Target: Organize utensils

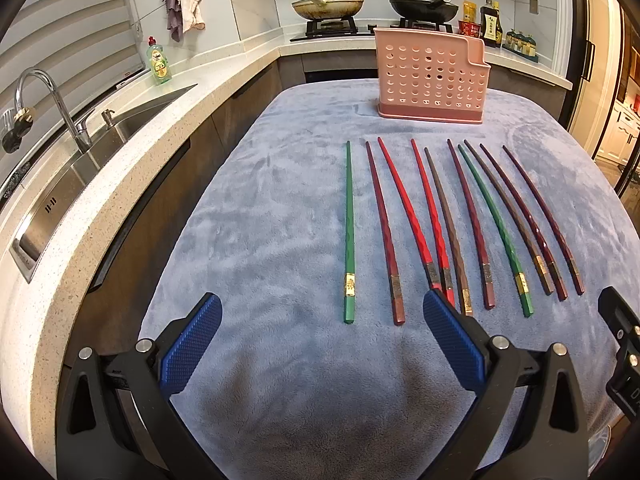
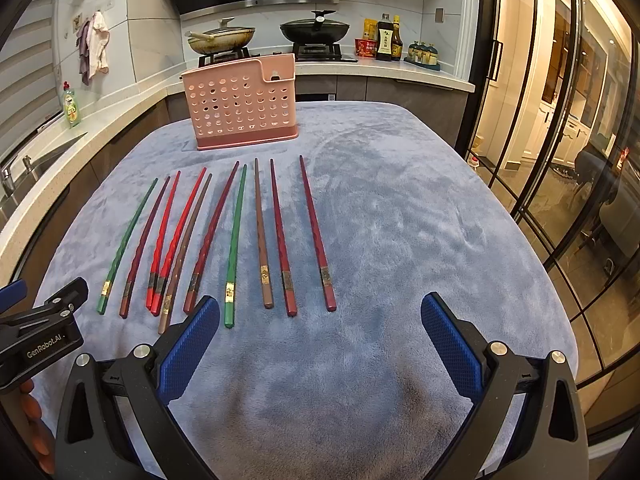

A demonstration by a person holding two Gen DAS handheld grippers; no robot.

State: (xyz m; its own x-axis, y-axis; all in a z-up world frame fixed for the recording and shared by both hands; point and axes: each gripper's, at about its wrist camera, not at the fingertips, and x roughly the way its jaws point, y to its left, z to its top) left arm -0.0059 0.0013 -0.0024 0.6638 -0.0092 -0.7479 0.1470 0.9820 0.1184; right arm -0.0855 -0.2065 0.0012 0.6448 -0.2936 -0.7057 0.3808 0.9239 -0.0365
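Both the left tool [image 1: 322, 316] and right tool [image 2: 320, 318] are gaping wide and empty, hovering near the chopsticks [image 2: 236, 240] lying before the pink holder [image 2: 240, 108].

Two lidded pans [image 1: 328, 5] on stove, sauce bottles [image 1: 490, 24] beside; soap bottle [image 1: 159, 62] near sink [image 1: 100, 148]; cloths [image 1: 183, 2] on wall.

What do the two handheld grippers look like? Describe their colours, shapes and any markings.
Both match. The left gripper and the right gripper each have black angular frames with triangular cut-outs and round silver bolts. The jaws carry blue pads with a fine knurled texture. Seen from the right wrist camera, the left gripper's black body bears white lettering, "GenRobot.AI". No cables show.
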